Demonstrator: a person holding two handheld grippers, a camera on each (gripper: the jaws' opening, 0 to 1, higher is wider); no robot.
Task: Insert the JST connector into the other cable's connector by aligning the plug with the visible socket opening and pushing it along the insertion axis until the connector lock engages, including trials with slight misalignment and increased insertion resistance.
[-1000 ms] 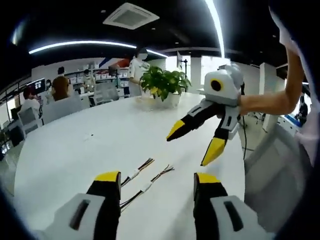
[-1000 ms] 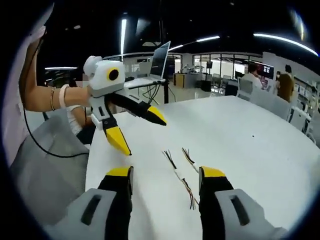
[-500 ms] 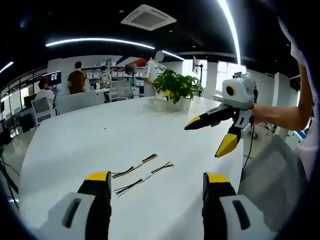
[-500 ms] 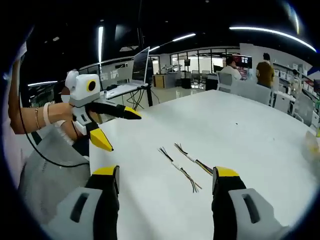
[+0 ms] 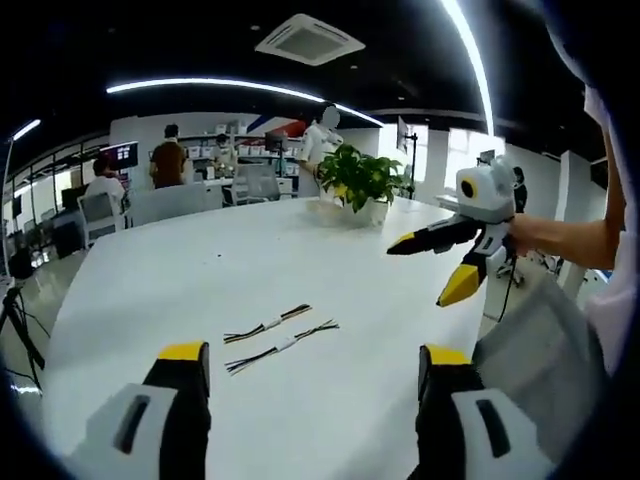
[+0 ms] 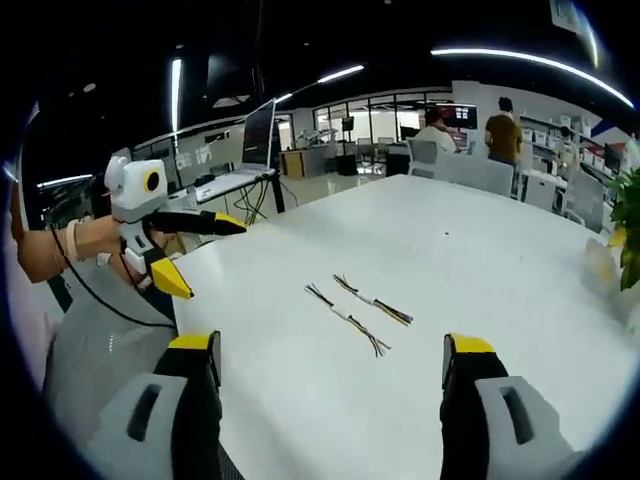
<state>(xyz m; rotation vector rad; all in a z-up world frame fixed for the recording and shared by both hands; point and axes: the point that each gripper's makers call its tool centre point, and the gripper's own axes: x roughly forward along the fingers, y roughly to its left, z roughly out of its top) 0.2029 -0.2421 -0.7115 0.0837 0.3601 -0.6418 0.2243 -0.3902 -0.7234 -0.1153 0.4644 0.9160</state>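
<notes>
Two short cables lie side by side on the white table (image 5: 150, 290), nearly parallel and close together but not joined: in the left gripper view the farther cable (image 5: 268, 324) and the nearer cable (image 5: 283, 346) both run slantwise, each with a pale connector near its middle and dark loose wire ends fanning at both tips. In the right gripper view the same pair appears as the farther cable (image 6: 372, 300) and the nearer cable (image 6: 346, 319), again slanted across the table ahead. Neither is touched by a tool. The left gripper (image 5: 310, 365) has its jaws spread wide apart and holds nothing; the right gripper (image 6: 330, 352) likewise stands wide open and empty. Each tool also shows in the other's view, raised above the table's edge with its yellow-tipped jaws parted. The relation that matters is this: from each gripper the cables lie ahead and between the lines of its jaws, but their long axes run crosswise to the line of approach, so a jaw closing on one would meet it across its length. Both tools are well apart from the wires, and I judge neither clearly nearer. No step of the mating has begun; the likely next need is for each tool to come down on its own cable just behind the connector. A potted plant (image 5: 362, 177) stands at the table's far end.
</notes>
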